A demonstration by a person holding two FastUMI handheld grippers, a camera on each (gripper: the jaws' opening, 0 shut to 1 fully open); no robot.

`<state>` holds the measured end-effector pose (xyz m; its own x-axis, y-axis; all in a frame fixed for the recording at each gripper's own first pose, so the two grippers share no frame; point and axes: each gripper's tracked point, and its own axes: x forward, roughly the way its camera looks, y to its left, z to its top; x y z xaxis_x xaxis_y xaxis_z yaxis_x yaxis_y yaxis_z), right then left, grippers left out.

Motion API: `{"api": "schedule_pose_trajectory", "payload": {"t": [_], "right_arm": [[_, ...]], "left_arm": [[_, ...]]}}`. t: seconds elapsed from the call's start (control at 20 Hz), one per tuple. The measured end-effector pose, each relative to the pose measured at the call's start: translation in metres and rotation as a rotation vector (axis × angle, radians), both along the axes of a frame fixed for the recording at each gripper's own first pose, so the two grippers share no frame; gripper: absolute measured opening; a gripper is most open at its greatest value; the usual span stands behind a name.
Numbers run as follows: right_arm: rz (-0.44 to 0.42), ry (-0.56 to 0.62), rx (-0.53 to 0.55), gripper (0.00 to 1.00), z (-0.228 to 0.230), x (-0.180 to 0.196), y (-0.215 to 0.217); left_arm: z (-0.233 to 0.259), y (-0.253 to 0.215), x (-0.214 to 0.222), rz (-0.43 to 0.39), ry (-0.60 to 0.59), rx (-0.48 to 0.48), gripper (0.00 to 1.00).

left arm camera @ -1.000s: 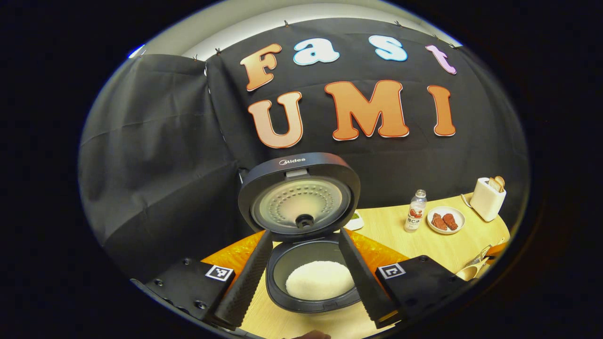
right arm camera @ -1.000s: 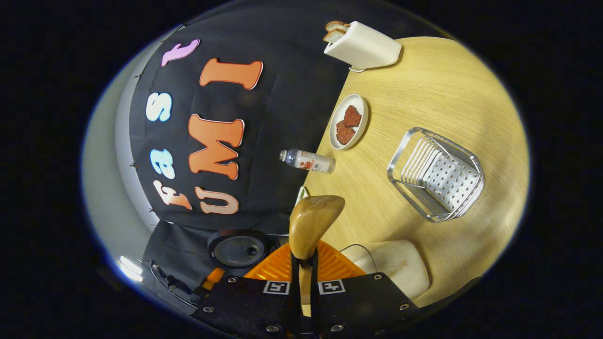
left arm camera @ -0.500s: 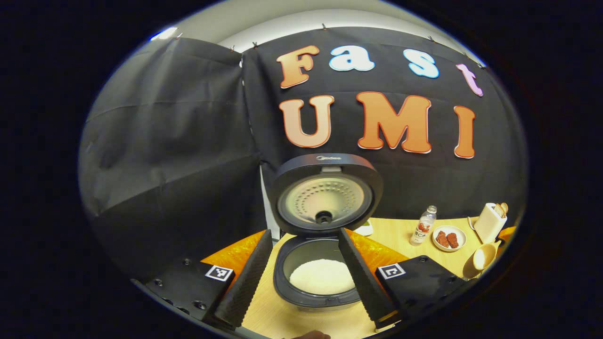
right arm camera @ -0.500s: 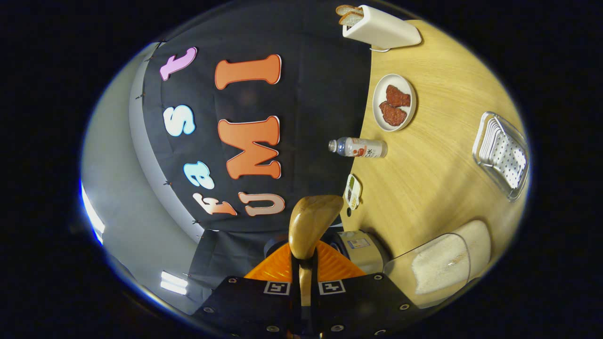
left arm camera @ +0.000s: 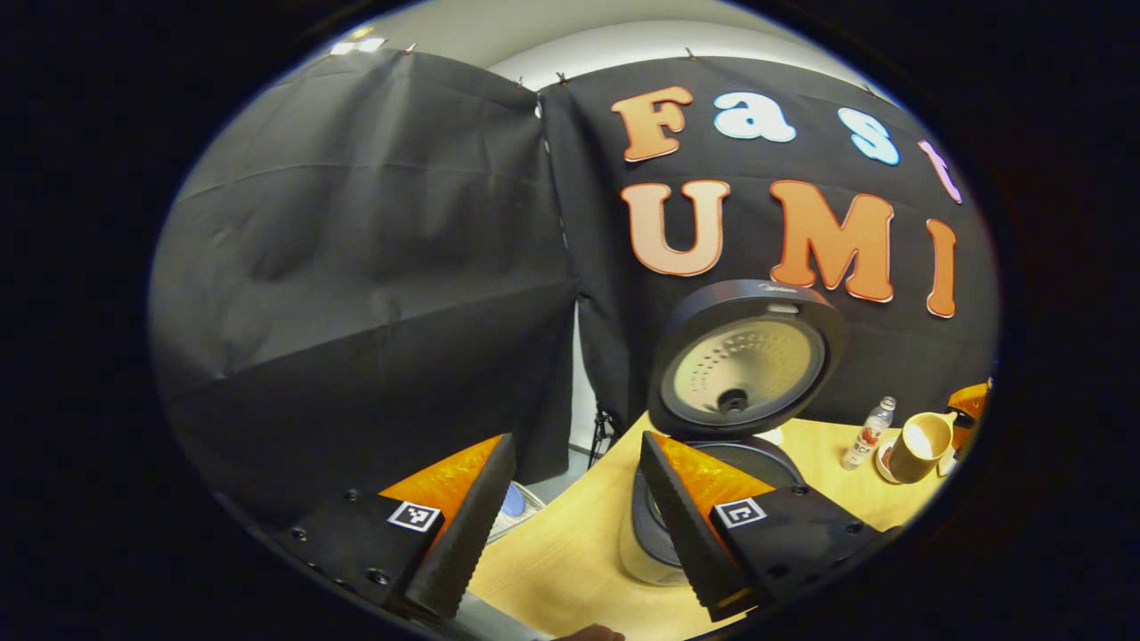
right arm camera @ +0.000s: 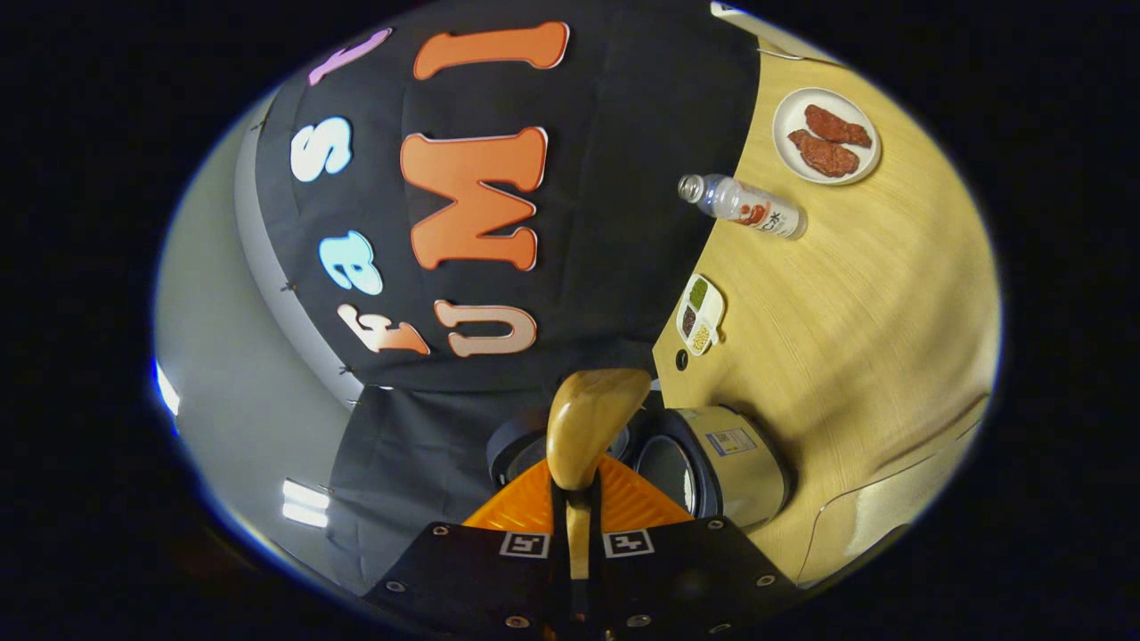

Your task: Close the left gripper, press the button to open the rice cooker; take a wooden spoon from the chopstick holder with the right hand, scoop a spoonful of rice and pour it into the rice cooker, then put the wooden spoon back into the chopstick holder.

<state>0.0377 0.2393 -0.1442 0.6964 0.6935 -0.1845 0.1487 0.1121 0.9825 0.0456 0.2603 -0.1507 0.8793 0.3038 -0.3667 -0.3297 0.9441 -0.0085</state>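
Note:
The rice cooker point(left arm camera: 744, 361) stands open with its lid raised, at the right of the left gripper view. My left gripper point(left arm camera: 574, 441) is open and holds nothing; its right finger overlaps the cooker's pot point(left arm camera: 646, 534). In the right gripper view, my right gripper point(right arm camera: 577, 490) is shut on the handle of the wooden spoon point(right arm camera: 592, 423), and the spoon's bowl sticks out ahead over the rice cooker point(right arm camera: 721, 463). The wooden spoon point(left arm camera: 922, 441) also appears far right in the left gripper view, just right of the cooker. What lies in its bowl is unclear.
On the wooden table point(right arm camera: 855, 303) lie a small bottle point(right arm camera: 744, 205), a plate of meat pieces point(right arm camera: 826, 135) and a small divided dish point(right arm camera: 699, 312). A clear container's rim point(right arm camera: 891, 525) shows at lower right. The table's left edge point(left arm camera: 579, 481) runs beside the cooker.
The left gripper view has swung left, so the cooker slid from between the fingers to the right. The right gripper carried the spoon toward the cooker; rack and rice container left its view.

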Motion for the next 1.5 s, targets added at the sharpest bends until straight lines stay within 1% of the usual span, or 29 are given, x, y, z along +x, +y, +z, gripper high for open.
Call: {"api": "schedule_pose_trajectory", "payload": {"t": [0.1,0.15,0.3,0.45,0.5,0.6,0.65,0.7,0.75,0.85,1.1,1.25,1.5], "right_arm": [[0.04,0.004,-0.08,0.08,-0.008,0.01,0.034],[0.051,-0.008,-0.143,0.08,-0.011,0.013,0.046],[0.096,-0.091,-0.296,0.07,-0.007,0.023,0.082],[0.106,-0.197,-0.469,0.08,-0.003,0.034,0.102],[0.113,-0.237,-0.506,0.08,0.003,0.037,0.107],[0.114,-0.312,-0.578,0.08,0.017,0.048,0.118],[0.111,-0.348,-0.623,0.08,0.026,0.051,0.121],[0.114,-0.387,-0.66,0.08,0.034,0.055,0.125],[0.11,-0.428,-0.709,0.08,0.039,0.057,0.126],[0.11,-0.495,-0.77,0.08,0.046,0.057,0.129],[0.109,-0.51,-0.764,0.08,0.057,0.055,0.137],[0.087,-0.543,-0.804,0.07,0.067,0.06,0.13],[0.08,-0.616,-0.871,0.07,0.083,0.063,0.126]], "left_arm": [[-0.007,0.021,-0.005,0.039,0.018,-0.013,0.96],[-0.009,0.03,-0.008,0.054,0.024,-0.015,0.96],[-0.019,0.056,-0.015,0.085,0.047,-0.024,0.96],[-0.024,0.071,-0.016,0.1,0.054,-0.007,0.94],[-0.024,0.078,-0.016,0.102,0.053,0.001,0.91],[-0.028,0.084,-0.014,0.103,0.054,0.007,0.91],[-0.03,0.084,-0.012,0.101,0.057,0.004,0.94],[-0.031,0.084,-0.012,0.1,0.058,-0.001,0.91],[-0.032,0.083,-0.01,0.096,0.059,-0.006,0.94],[-0.037,0.082,-0.007,0.087,0.061,-0.011,0.94],[-0.043,0.082,-0.002,0.08,0.059,-0.016,0.94],[-0.046,0.085,-0.003,0.084,0.061,-0.02,0.94],[-0.05,0.084,-0.001,0.074,0.067,-0.015,0.94]]}}
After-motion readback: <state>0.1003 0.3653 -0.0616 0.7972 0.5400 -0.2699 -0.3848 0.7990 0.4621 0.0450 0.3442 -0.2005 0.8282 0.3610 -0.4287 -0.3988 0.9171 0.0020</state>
